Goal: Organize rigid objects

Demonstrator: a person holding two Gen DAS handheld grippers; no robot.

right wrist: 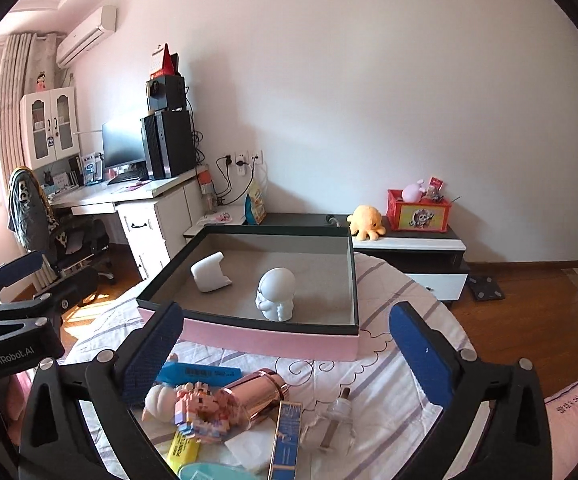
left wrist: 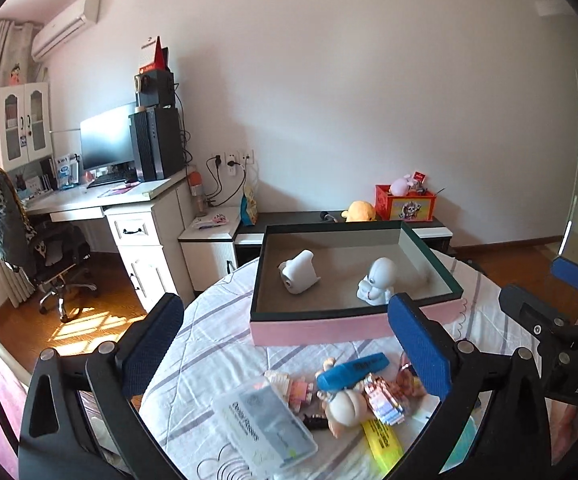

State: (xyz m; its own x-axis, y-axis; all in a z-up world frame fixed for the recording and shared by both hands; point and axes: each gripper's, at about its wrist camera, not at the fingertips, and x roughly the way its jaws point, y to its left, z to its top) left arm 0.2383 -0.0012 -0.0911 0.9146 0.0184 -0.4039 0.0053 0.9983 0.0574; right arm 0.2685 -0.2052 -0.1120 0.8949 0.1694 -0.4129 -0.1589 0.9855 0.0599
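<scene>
A pink box (left wrist: 321, 328) with dark rim lies on the bed; it shows in the right wrist view (right wrist: 273, 340) too. Inside stand a white round-headed figurine (left wrist: 379, 286) (right wrist: 276, 294) and a white tipped-over piece (left wrist: 299, 272) (right wrist: 209, 272). In front lies a pile: clear plastic case (left wrist: 265, 420), blue bar (left wrist: 353, 370) (right wrist: 199, 374), pink brick figure (right wrist: 201, 404), rose-gold cylinder (right wrist: 257, 394), glass bottle (right wrist: 329, 420), yellow highlighter (left wrist: 381, 440). My left gripper (left wrist: 285, 344) is open and empty above the pile. My right gripper (right wrist: 285, 344) is open and empty above it.
The bed's white quilt (right wrist: 401, 364) has purple stripes. A low black-and-white cabinet (right wrist: 409, 248) with a yellow plush and a red crate stands behind. A desk (left wrist: 101, 200) with computer and chair is at the left. Wooden floor lies around.
</scene>
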